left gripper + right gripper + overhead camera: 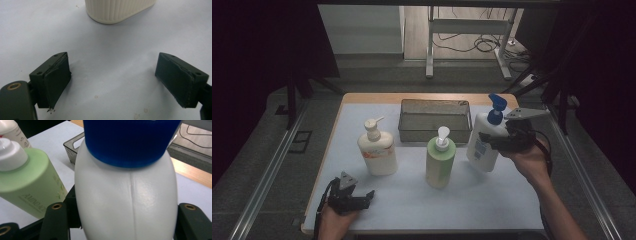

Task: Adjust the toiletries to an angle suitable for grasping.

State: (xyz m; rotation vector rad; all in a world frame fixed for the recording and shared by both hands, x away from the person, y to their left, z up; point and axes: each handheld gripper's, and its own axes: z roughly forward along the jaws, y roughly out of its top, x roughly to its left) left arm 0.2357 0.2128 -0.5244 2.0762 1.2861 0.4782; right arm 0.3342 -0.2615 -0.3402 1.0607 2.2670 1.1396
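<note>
Tongs work a white-topped table (412, 200) set with three pump bottles and a mesh basket. Nearest the person, the left gripper (362, 199) lies low by the table's near edge in the left hand (332, 220), its jaws spread wide with nothing but bare tabletop between them; the left gripper view shows both dark pads (57, 80) well apart and, just ahead of them, the ribbed base of the cream bottle (117, 11). In the high view that cream bottle with a white pump (378, 149) stands upright beyond the left gripper, apart from its jaws.

Farther out, on the right, the right gripper (489, 140) is clamped on the white bottle with a blue pump (484, 142), one jaw on each side of the bottle's body below the blue collar. The right gripper view shows the white body (125, 202) wedged between the two jaws, the blue cap (130, 142) just above. The bottle leans, its base toward the table's middle and its pump tilted toward the far right corner; whether the base touches the table cannot be told. The right hand (529, 160) grips from the bottle's right side.

Just beside the held bottle, on its left, the green bottle with a white pump (441, 160) stands upright. Beyond both grippers, the grey mesh basket (434, 122) sits near the table's far edge, just behind the green bottle and close to the held bottle's upper part.
</note>
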